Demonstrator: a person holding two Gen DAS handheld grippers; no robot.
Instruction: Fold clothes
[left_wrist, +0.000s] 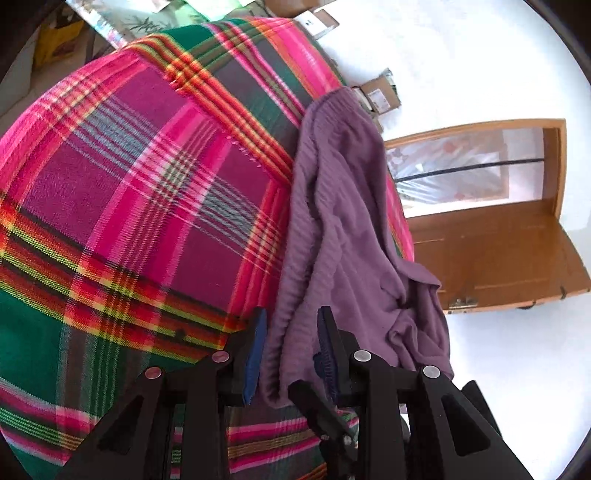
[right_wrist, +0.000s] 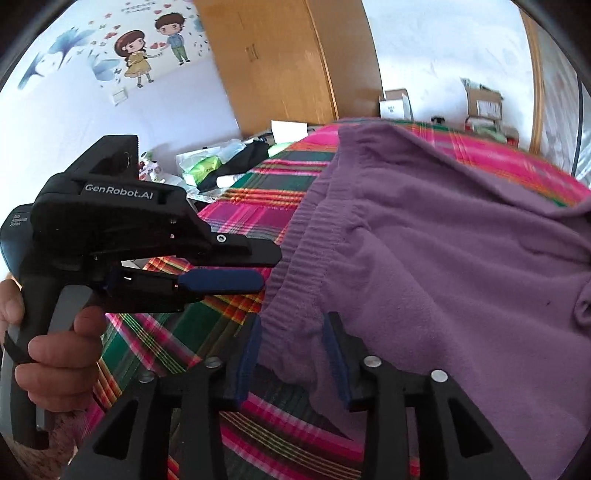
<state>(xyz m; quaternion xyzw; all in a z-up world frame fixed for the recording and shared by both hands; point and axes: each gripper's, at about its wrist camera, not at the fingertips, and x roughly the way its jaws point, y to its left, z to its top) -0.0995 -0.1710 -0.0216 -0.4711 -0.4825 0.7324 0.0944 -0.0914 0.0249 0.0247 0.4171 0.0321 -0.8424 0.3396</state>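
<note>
On the bed, over a plaid blanket in pink, green and orange: one purple knit garment, ribbed at the hem, lying in a long rumpled strip from 12 o'clock to 6 o'clock in the left wrist view.

Item 1, left gripper. Jaws apart, blue pads either side of the garment's near ribbed edge; cloth lies between them but is not pinched. The right wrist view shows this gripper at 9 o'clock, held by a hand, its tip just at the ribbed band.

Item 2, right gripper. Jaws apart, straddling the ribbed hem of the garment at 6 o'clock; fabric sits in the gap, no clamp visible.

Item 3, surroundings. Wooden door at 3 o'clock; wardrobe at 12 o'clock; clutter of bags and packets at the bed's far edge.

Condition: garment bunched, partly doubled on itself; whether this is a fold under way or cloth waiting to be spread cannot be told.

Risks, as judged:
- Closing on one layer only, so the under layer stays behind and the fold skews.
- Closing on blanket together with the knit, dragging the blanket.
- Uneven lift between the two grippers stretching the rib.
- The garment's right side hangs near the bed edge and may slide off.
</note>
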